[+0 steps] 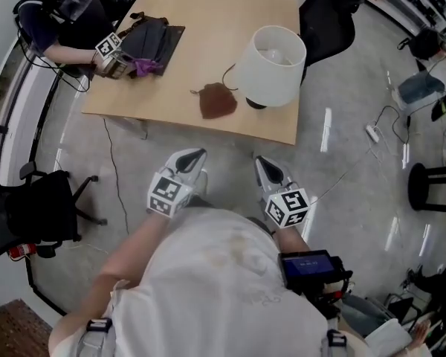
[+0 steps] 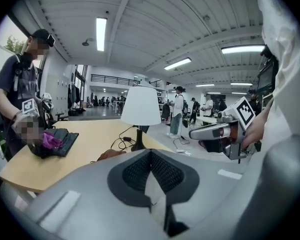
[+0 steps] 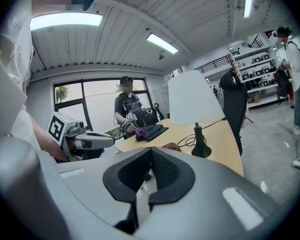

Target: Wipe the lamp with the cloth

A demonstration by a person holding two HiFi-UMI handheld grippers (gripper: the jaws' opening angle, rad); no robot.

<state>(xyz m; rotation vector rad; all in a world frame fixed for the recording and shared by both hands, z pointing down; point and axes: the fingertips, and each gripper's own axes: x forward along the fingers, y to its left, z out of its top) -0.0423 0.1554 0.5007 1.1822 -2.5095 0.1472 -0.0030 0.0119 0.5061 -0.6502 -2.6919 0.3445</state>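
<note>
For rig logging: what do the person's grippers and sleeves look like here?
Left gripper and right gripper match: pale grey shells, dark textured pads, each with a black-and-white square-marker cube. The person wears a white short-sleeved shirt.

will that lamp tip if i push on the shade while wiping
Probably top-heavy: the lamp carries a wide white shade over a thin stem and small dark base, so a sideways push likely tips it. Its cord may snag too.
</note>
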